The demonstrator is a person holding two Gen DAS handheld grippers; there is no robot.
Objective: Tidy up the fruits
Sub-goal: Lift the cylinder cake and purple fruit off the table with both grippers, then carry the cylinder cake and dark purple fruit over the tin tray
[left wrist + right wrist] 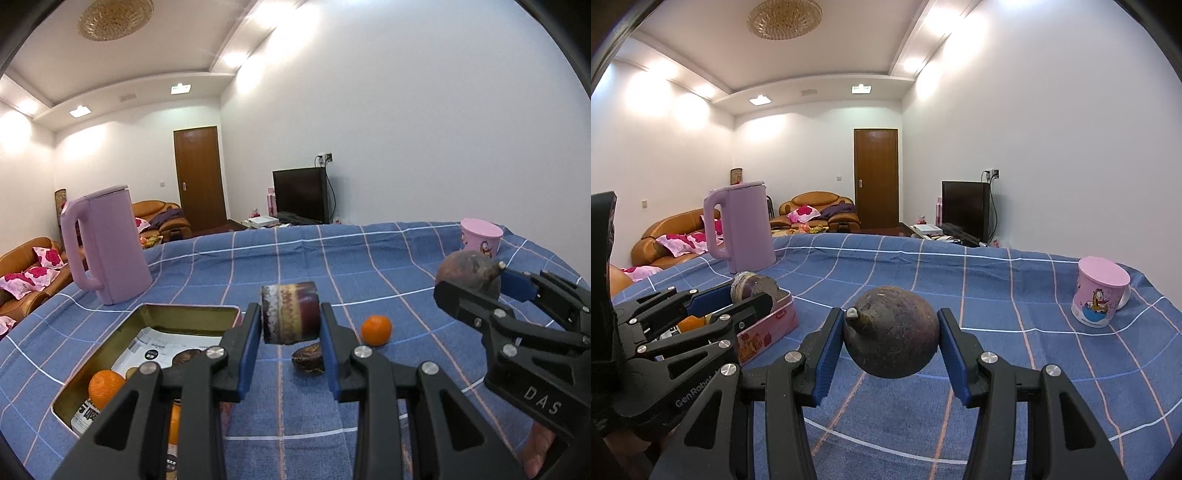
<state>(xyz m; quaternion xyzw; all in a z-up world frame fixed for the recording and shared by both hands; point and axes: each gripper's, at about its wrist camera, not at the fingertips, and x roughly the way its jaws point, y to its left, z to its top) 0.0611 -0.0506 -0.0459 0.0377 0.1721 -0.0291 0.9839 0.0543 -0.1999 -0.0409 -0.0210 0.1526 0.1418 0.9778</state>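
My left gripper (290, 332) is clamped on a short purple chunk (290, 313), cut face showing pale rings, held above the cloth (369, 258) just past the tin (147, 325). My right gripper (891, 339) is closed round a dark round fruit (891, 332) with a stubby stem, pads on its two sides at 3 and 9 o'clock, carried clear of the cloth.

The round fruit looks hard-shelled, dull and fairly heavy; I judge it stiff enough to take a firm squeeze, but its curve could let it roll out, so the widest part is the place to hold. The chunk looks firm too, with flat ends that suit the pads; the rind may be slick.

In the left view the tin sits at 8 o'clock, with an orange (105, 387) and another dark fruit inside on printed paper. A second orange (376, 329) lies on the cloth at 3 o'clock from the chunk, a dark fruit (308, 358) at 6. The kettle (107, 247) stands at 10, the pink cup (481, 236) at 2.

Writing: "DAS" on the right gripper, "GenRobot" on the left. The tin's paper print is too small to read.
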